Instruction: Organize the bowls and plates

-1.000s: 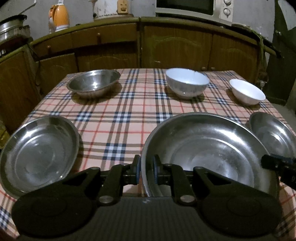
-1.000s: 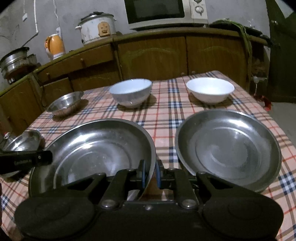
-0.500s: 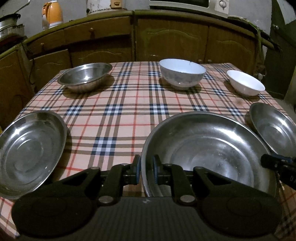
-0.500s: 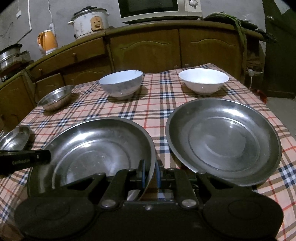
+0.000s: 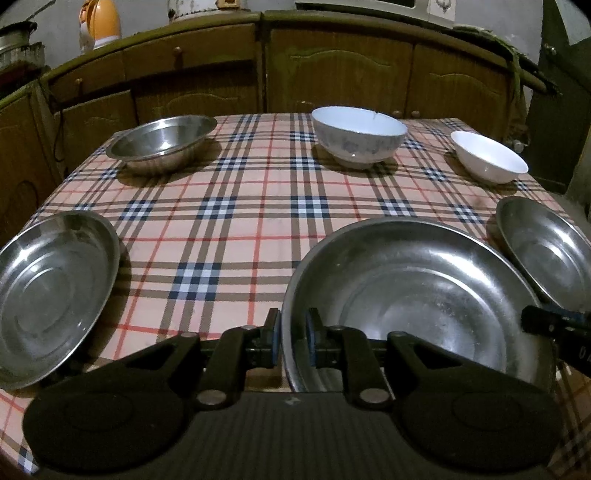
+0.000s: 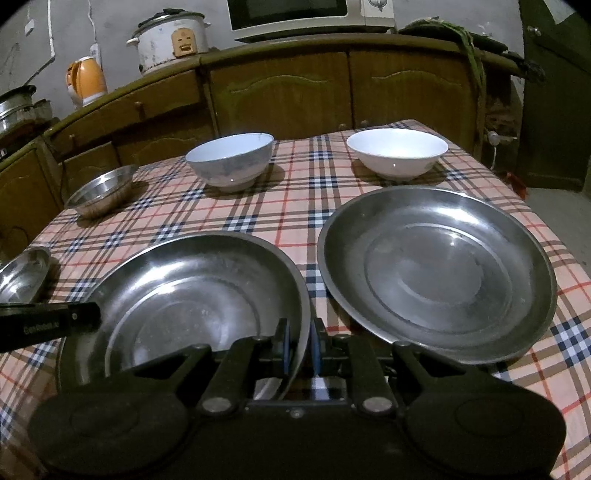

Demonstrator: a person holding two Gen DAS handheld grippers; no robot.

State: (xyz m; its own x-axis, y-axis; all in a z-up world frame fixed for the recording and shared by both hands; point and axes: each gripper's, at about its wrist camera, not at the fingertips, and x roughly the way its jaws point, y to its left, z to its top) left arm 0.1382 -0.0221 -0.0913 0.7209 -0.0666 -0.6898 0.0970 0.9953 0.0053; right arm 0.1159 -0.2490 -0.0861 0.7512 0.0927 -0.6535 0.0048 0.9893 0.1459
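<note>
Both grippers grip one large steel plate (image 5: pixel 413 288), also in the right wrist view (image 6: pixel 192 295). My left gripper (image 5: pixel 293 338) is shut on its left rim. My right gripper (image 6: pixel 300 345) is shut on its right rim. The plate is raised above the checked tablecloth (image 5: pixel 236 206). A smaller steel plate (image 5: pixel 48 284) lies at the left and another steel plate (image 6: pixel 436 269) at the right. At the far side stand a steel bowl (image 5: pixel 162 142), a patterned white bowl (image 5: pixel 358 136) and a plain white bowl (image 5: pixel 487 157).
Wooden cabinets (image 5: pixel 332 70) run behind the table. On their counter stand a rice cooker (image 6: pixel 171 40), an orange kettle (image 6: pixel 86 79) and a microwave (image 6: pixel 306 14). A door (image 6: pixel 554 92) is at the right.
The large plate, held by both grippers, has risen over the table; the view has lifted and the other dishes sit lower and farther off. Both grips are unchanged.
</note>
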